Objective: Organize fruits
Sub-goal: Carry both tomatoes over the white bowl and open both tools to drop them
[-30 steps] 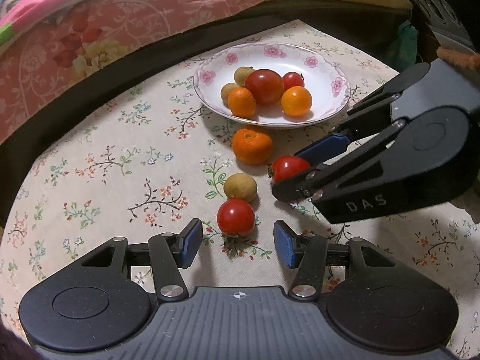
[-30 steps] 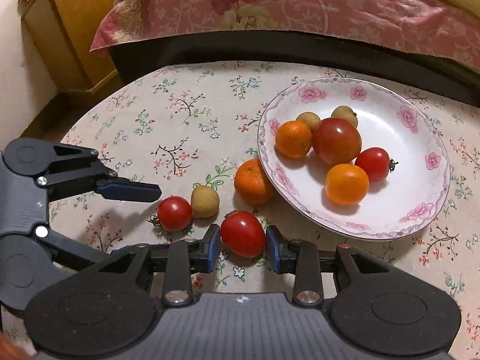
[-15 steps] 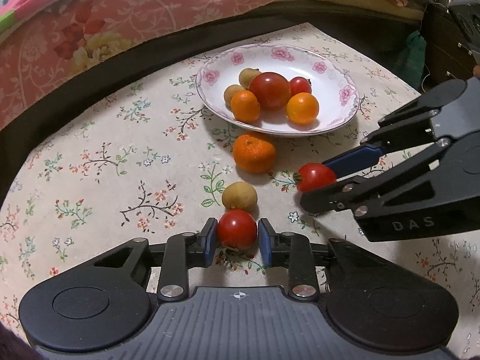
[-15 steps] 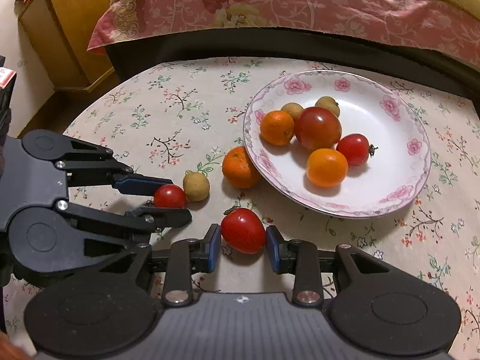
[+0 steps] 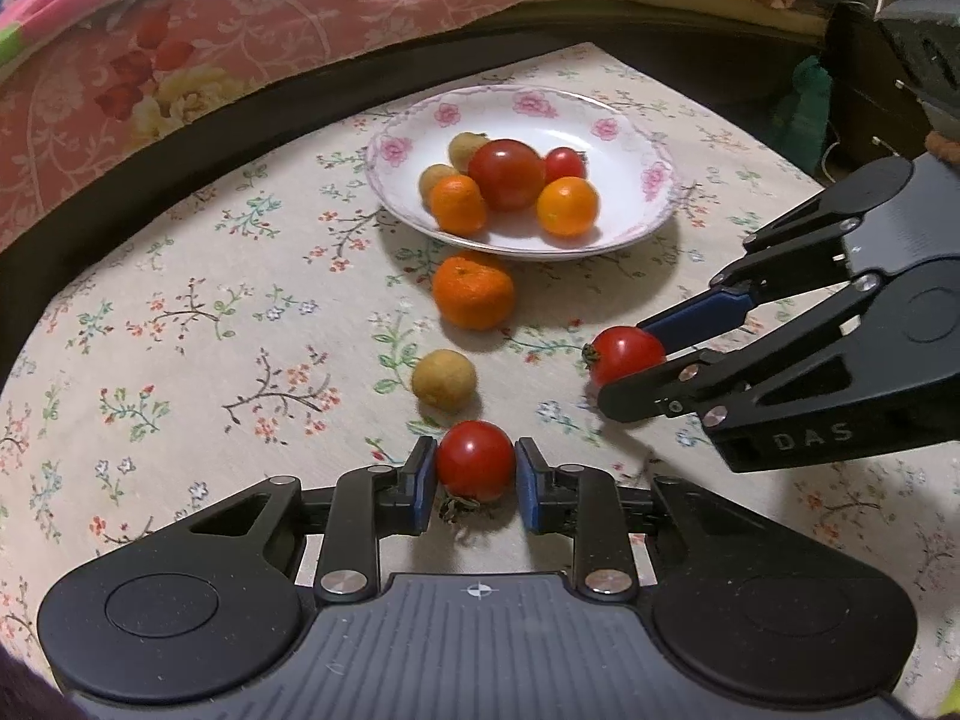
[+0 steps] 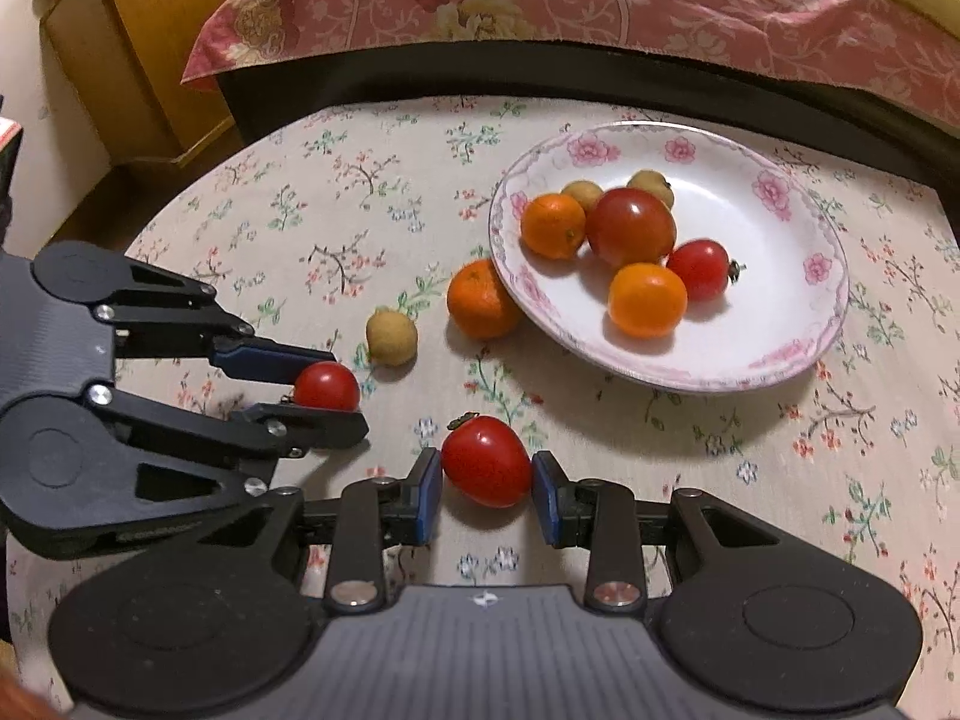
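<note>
My left gripper [image 5: 474, 483] is shut on a small red tomato [image 5: 475, 459], lifted slightly off the floral tablecloth; the right wrist view shows that same left gripper [image 6: 327, 387] and tomato [image 6: 327, 387] at left. My right gripper [image 6: 487, 489] is shut on a second red tomato [image 6: 487, 468], which also shows in the left wrist view as a tomato [image 5: 624, 353] in the right gripper [image 5: 630, 360]. A white plate with pink flowers [image 5: 624, 138] [image 6: 780, 354] holds several tomatoes, oranges and small tan fruits. On the cloth lie a mandarin [image 5: 474, 294] [image 6: 480, 300] and a tan longan [image 5: 444, 387] [image 6: 391, 336].
The round table [image 5: 180, 312] ends at a dark rim behind the plate, with a pink floral bedspread [image 5: 240, 30] beyond it. A wooden cabinet [image 6: 138, 36] stands at the far left in the right wrist view. Dark items [image 5: 870, 78] crowd the far right.
The left gripper shut on its tomato, having been open around it a second ago, and raised it. The right gripper, holding its tomato throughout, has lifted and drawn back from the plate.
</note>
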`<state>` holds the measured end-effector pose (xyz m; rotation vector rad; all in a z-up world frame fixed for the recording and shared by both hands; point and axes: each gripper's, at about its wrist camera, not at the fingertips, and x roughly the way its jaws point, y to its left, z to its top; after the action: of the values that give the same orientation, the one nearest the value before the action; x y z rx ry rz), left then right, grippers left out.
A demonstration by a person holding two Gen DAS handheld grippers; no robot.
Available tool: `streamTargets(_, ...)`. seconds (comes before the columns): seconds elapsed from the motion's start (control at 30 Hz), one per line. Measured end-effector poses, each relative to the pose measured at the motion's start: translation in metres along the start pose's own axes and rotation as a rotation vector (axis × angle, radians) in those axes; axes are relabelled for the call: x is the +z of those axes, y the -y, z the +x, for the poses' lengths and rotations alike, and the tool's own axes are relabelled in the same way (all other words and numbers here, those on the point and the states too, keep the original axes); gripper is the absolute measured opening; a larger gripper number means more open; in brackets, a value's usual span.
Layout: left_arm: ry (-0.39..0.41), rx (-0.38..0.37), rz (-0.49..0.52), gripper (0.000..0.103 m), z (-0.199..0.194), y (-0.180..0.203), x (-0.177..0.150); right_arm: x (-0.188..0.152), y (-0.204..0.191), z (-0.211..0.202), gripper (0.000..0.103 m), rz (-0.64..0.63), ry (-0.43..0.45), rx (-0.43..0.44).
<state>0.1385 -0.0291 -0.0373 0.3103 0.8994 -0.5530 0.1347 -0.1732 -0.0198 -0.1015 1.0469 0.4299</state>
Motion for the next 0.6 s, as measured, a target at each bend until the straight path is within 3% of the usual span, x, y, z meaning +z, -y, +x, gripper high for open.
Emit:
streamTargets(0.4,-0.018,-0.027,0.048,0.039,0.001,0.009,-0.004,-0.009,0.0,-0.002,0.033,-0.02,-0.024,0.016)
streamTargets(0.6,-0.021,-0.032,0.075,0.052,0.001,0.012,-0.004,-0.005,0.001,-0.002,0.038,-0.026,-0.019,0.014)
